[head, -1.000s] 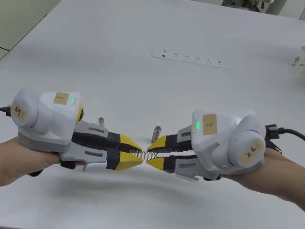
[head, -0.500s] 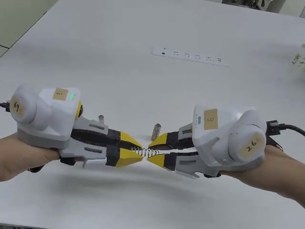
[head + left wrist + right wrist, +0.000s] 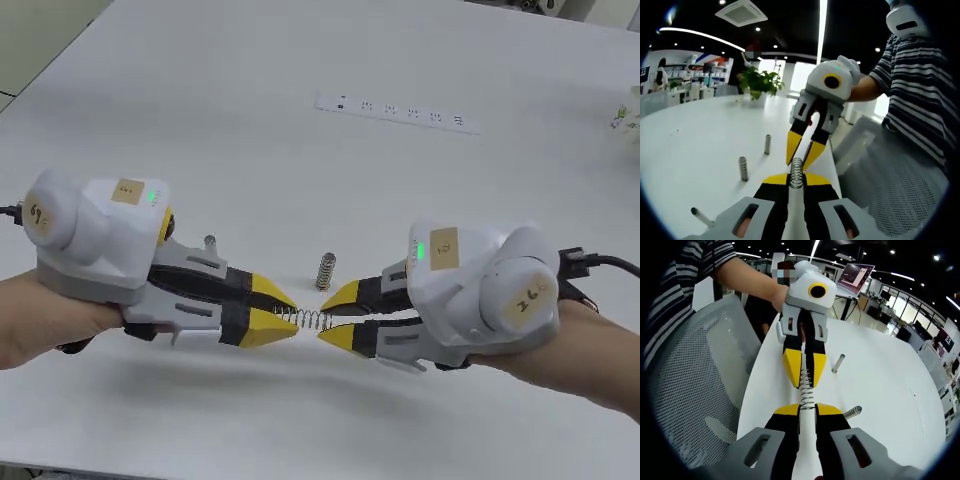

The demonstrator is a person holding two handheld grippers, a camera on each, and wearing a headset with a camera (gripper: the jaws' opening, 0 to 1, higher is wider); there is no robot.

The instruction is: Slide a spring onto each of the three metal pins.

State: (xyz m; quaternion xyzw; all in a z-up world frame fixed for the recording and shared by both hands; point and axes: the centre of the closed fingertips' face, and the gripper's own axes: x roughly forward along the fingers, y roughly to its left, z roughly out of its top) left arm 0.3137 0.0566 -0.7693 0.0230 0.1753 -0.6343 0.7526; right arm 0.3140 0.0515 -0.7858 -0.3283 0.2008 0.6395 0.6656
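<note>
A small steel spring (image 3: 304, 319) hangs level above the white table (image 3: 250, 150), its ends between the yellow tips of both grippers. My left gripper (image 3: 285, 321) is shut on the spring's left end, and my right gripper (image 3: 328, 320) grips the right end. In the left gripper view the spring (image 3: 796, 172) rises from my own left gripper (image 3: 796, 179) to the right gripper (image 3: 800, 156). The right gripper view shows the spring (image 3: 806, 387) running from my right gripper (image 3: 807, 411) to the left gripper (image 3: 804, 371). One pin carrying a spring (image 3: 325, 271) stands just behind. A bare pin (image 3: 210, 243) stands by the left gripper.
A white power strip (image 3: 397, 113) lies at the far side of the table. In the left gripper view a third pin (image 3: 701, 217) shows low at the left, beside the sprung pin (image 3: 743, 168) and a bare pin (image 3: 767, 144). A mesh chair (image 3: 700, 370) stands at the table's near edge.
The view has shifted a little. Both grippers stay tip to tip with the spring between them, and both have drifted slightly toward me.
</note>
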